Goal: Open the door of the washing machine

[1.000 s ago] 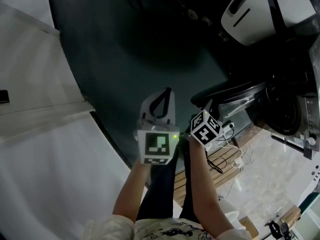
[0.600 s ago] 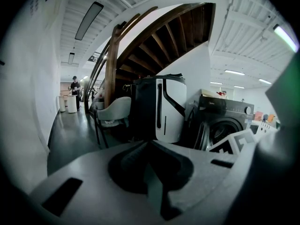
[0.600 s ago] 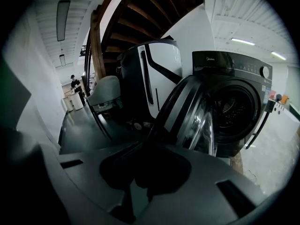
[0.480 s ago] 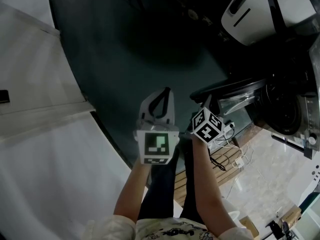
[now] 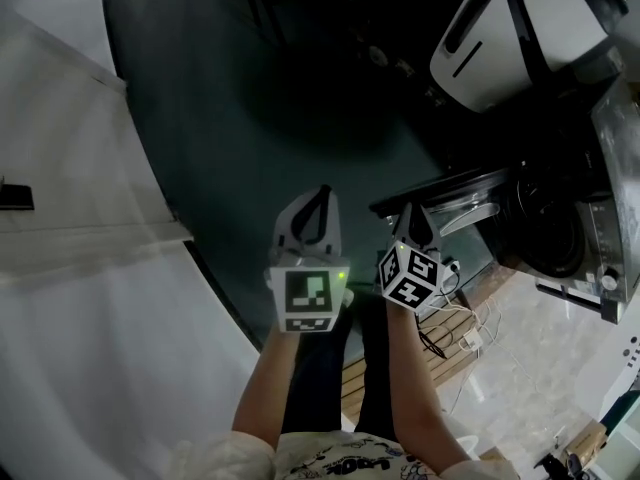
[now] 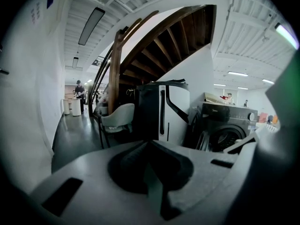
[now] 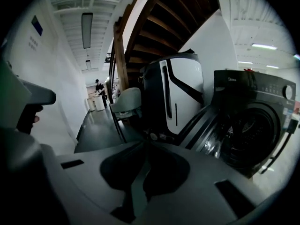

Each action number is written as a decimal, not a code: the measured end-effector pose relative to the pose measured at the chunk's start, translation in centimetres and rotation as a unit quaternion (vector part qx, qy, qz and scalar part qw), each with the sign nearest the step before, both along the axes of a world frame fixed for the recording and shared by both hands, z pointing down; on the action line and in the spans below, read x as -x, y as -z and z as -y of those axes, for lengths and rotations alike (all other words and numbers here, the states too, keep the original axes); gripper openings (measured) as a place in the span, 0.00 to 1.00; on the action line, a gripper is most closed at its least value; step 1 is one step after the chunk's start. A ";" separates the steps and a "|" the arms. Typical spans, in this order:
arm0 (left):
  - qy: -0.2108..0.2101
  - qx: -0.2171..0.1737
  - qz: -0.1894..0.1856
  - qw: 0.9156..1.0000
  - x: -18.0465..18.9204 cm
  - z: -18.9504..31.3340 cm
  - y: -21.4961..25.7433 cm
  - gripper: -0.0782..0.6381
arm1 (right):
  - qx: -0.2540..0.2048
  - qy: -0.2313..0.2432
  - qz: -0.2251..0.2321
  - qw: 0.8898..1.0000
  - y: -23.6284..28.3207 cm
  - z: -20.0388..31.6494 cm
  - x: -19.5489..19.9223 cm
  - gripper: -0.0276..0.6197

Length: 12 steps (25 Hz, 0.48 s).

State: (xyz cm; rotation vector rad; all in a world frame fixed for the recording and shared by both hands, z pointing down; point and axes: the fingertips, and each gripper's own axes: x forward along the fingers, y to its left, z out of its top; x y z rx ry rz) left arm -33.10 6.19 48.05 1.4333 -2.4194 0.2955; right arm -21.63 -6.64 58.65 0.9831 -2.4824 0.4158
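Washing machine point(image 5: 560, 233) sits at three o'clock, and its door point(image 5: 462, 200) stands ajar. Right gripper point(image 5: 408, 213) has lifted clear, jaws closing on nothing. Left gripper point(image 5: 322, 194) has its jaws together, empty. Opening is judged essentially complete.
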 end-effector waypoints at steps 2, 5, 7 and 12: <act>0.006 -0.006 0.005 1.000 0.2 -0.1 1.6 0.11 | -0.012 0.007 0.002 1.000 2.1 0.3 -0.3 0.10; 0.015 -0.021 0.014 1.000 0.9 0.0 4.6 0.11 | -0.027 0.011 0.016 0.999 5.9 1.0 -0.3 0.09; 0.022 -0.033 0.018 0.999 1.3 0.1 6.7 0.11 | -0.040 0.016 0.027 0.999 8.7 1.5 -0.1 0.09; 0.033 -0.066 0.031 0.997 1.9 0.5 12.1 0.11 | -0.079 0.034 0.048 0.995 15.7 2.1 0.5 0.09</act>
